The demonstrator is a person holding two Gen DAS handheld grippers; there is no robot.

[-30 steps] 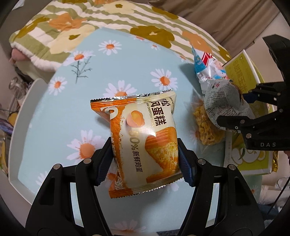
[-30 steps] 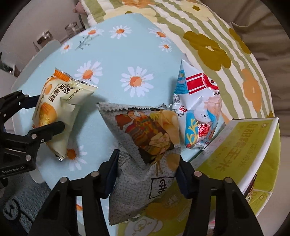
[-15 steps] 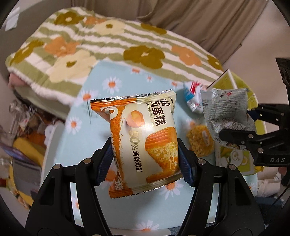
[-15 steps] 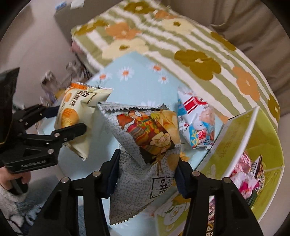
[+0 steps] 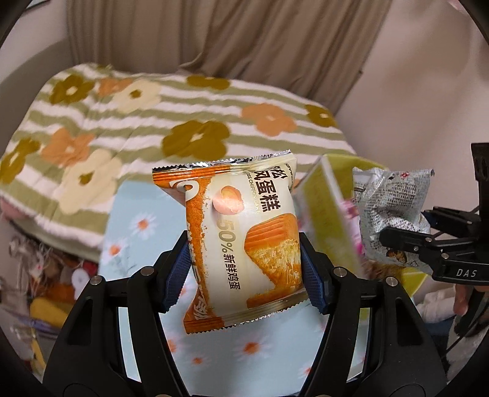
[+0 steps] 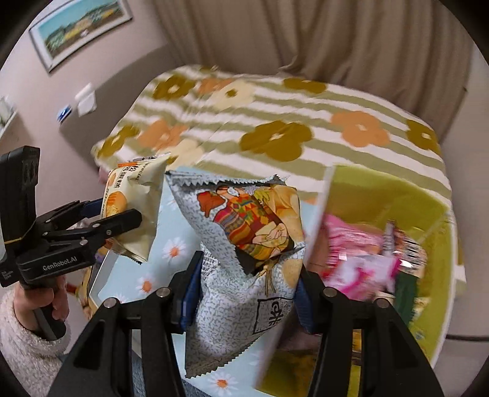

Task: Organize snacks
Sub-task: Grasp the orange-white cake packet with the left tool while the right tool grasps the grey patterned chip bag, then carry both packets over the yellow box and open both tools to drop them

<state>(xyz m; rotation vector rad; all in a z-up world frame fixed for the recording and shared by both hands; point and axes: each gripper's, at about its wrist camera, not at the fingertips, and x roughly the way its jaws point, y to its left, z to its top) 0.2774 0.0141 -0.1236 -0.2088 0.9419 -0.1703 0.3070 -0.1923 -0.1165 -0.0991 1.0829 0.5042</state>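
Observation:
My left gripper (image 5: 244,274) is shut on an orange and cream chiffon cake packet (image 5: 244,244), held upright in the air above the daisy-print table (image 5: 134,220). My right gripper (image 6: 247,290) is shut on a grey snack bag with a colourful figure (image 6: 244,262), also lifted. Each gripper shows in the other's view: the right one (image 5: 406,238) with the grey bag (image 5: 388,207), the left one (image 6: 104,216) with the cake packet (image 6: 134,207). The yellow-green box (image 6: 428,220) at the right holds pink and other snack packs (image 6: 360,253).
A bed with a green striped flower blanket (image 5: 152,122) lies behind the table. Beige curtains (image 6: 305,39) hang at the back. Clutter (image 5: 39,281) sits on the floor left of the table. A framed picture (image 6: 82,27) hangs on the wall.
Both grippers have risen and tilted up with their packets. The table has dropped low in view, and the open box with its snacks now shows at the right.

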